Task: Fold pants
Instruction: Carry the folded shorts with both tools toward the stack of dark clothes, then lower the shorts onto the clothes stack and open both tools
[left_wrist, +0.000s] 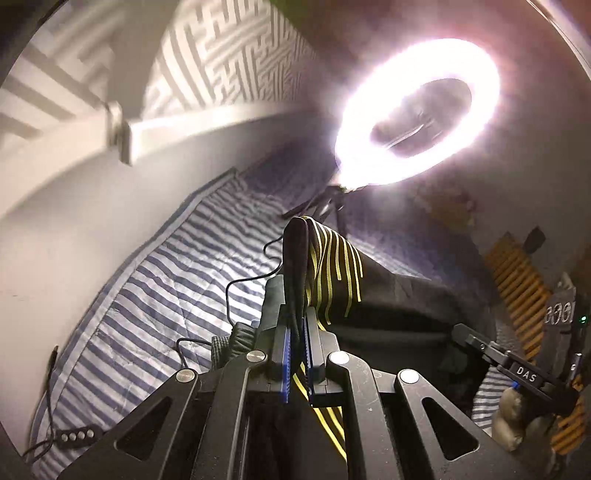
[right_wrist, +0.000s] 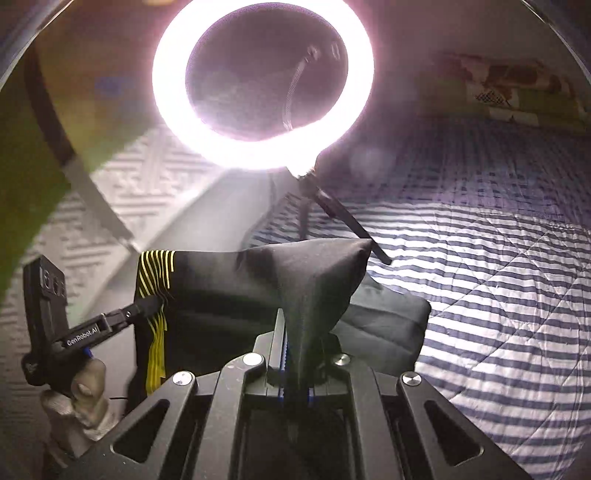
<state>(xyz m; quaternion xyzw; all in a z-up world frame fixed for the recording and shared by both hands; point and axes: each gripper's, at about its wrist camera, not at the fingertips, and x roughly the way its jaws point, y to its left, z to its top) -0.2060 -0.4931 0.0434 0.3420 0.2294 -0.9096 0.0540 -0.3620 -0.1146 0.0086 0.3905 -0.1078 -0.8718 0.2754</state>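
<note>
We've got both grippers clamped tight here. Our left gripper (left_wrist: 297, 325) is pinching a bunched edge of the pants (left_wrist: 388, 295) between its blue pads, pointing forward and angled downward. Our right gripper (right_wrist: 293, 332) has its jaws closed on a peak of the same dark fabric, tilted down about the same. From the right wrist view, our left hand (right_wrist: 79, 395) is wrapped around its handle off to the left, and the two grippers sit side by side.
</note>
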